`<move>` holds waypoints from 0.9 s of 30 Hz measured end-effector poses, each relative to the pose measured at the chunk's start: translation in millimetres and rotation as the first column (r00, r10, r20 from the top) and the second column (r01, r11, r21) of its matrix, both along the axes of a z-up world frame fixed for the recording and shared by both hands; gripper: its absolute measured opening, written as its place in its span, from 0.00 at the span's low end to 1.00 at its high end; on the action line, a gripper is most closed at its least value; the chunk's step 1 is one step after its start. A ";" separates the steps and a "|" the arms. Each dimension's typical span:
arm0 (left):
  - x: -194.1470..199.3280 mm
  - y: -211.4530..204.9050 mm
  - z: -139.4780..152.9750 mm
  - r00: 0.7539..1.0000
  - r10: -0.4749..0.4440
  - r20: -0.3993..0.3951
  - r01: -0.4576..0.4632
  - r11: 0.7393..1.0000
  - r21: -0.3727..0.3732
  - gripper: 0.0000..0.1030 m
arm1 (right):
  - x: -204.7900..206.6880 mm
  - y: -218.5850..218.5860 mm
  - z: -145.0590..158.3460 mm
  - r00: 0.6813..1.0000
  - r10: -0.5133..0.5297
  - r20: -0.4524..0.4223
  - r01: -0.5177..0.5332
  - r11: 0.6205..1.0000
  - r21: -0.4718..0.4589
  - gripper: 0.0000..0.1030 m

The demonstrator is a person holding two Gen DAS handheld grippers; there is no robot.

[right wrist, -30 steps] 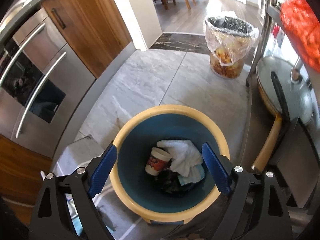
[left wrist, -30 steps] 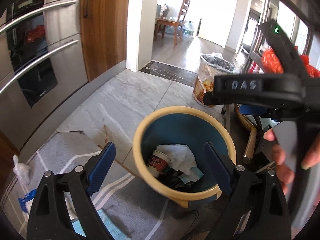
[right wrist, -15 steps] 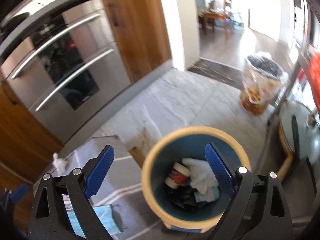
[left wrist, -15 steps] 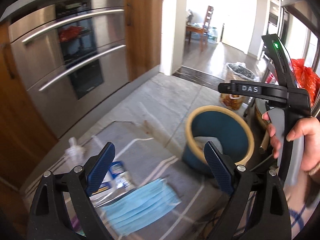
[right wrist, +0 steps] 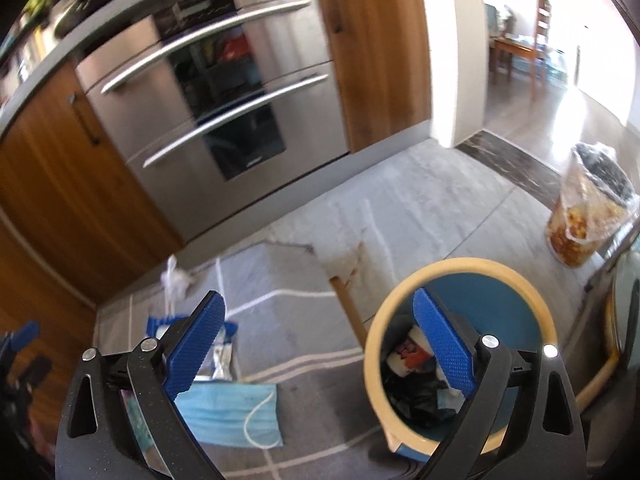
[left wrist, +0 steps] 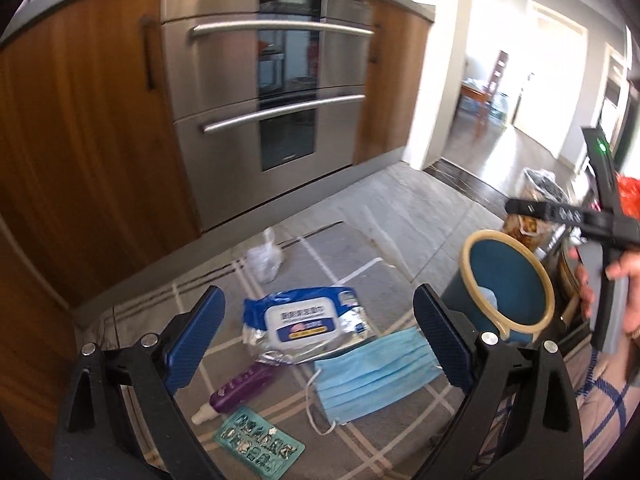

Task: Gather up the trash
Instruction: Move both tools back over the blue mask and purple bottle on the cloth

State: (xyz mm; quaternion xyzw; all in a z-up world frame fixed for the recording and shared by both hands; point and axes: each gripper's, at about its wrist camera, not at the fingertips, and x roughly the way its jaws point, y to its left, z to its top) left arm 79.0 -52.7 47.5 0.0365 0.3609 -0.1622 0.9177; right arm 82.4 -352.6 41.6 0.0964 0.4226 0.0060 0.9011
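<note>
Both our tongs are open and carry nothing — the left tongs (left wrist: 316,340) and the right tongs (right wrist: 318,344). A second ago both looked down into the blue bin (left wrist: 508,280); now we have turned away to the rug. Between the left fingers lie the wipes pack (left wrist: 308,320) and the blue face mask (left wrist: 372,372), with the purple tube (left wrist: 240,388) and blister pack (left wrist: 258,444) nearer — so the next pick begins, we judge.

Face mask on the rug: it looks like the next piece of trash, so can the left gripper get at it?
Probably yes: the face mask lies flat and uncovered below the left gripper, whose jaws are open and empty.
</note>
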 end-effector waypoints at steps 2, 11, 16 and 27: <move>3.1 6.2 -8.1 1.000 0.019 -0.007 -0.019 1.000 0.010 0.91 | 3.5 8.3 -11.0 0.997 0.041 -0.059 -0.040 0.999 0.012 0.92; 21.7 31.8 -25.9 0.989 0.105 -0.103 -0.111 0.992 -0.062 0.91 | 3.5 61.3 -43.8 0.965 0.167 -0.201 -0.174 0.985 -0.014 0.92; 22.7 33.2 -33.2 0.989 0.106 -0.102 -0.108 0.994 -0.020 0.91 | -5.0 85.7 -72.4 0.944 0.148 -0.295 -0.151 0.988 0.013 0.91; 48.7 61.2 -73.9 0.954 0.248 -0.168 -0.226 0.964 0.137 0.91 | -5.8 97.3 -148.6 0.871 0.004 -0.491 -0.028 0.999 -0.042 0.57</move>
